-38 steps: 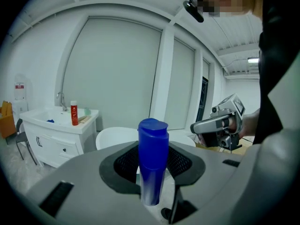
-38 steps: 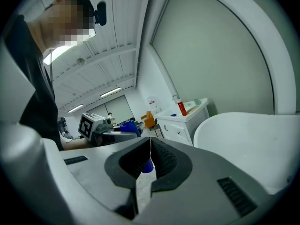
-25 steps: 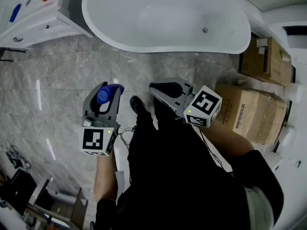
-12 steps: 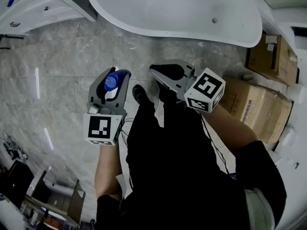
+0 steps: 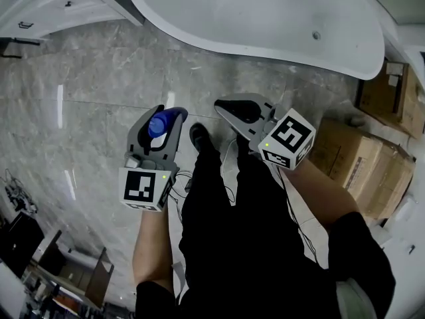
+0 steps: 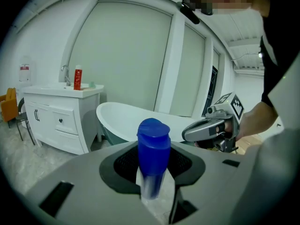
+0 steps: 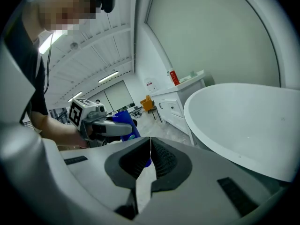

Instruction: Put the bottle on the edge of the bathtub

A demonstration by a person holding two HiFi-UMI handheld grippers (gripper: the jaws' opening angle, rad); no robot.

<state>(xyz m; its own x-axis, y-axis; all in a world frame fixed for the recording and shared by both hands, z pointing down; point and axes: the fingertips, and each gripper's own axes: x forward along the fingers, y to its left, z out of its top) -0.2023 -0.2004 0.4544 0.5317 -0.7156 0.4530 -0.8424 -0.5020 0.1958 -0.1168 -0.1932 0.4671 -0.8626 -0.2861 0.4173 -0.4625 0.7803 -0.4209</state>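
Note:
My left gripper is shut on a bottle with a blue cap, held over the grey marble floor. In the left gripper view the bottle stands upright between the jaws, cap up. My right gripper is shut and holds nothing; its jaw tips meet in the right gripper view. The white bathtub lies ahead of both grippers across the top of the head view; its rim curves along the right in the right gripper view. The blue bottle shows there too, at the left.
A white vanity cabinet stands at the upper left, with a red bottle on its top. Cardboard boxes are stacked at the right. The person's dark trousers and shoe are between the grippers. Clutter lies at the lower left.
The bathtub and cabinet have slid up and right in the head view. Both grippers hold the same pose, the bottle still gripped in the left one.

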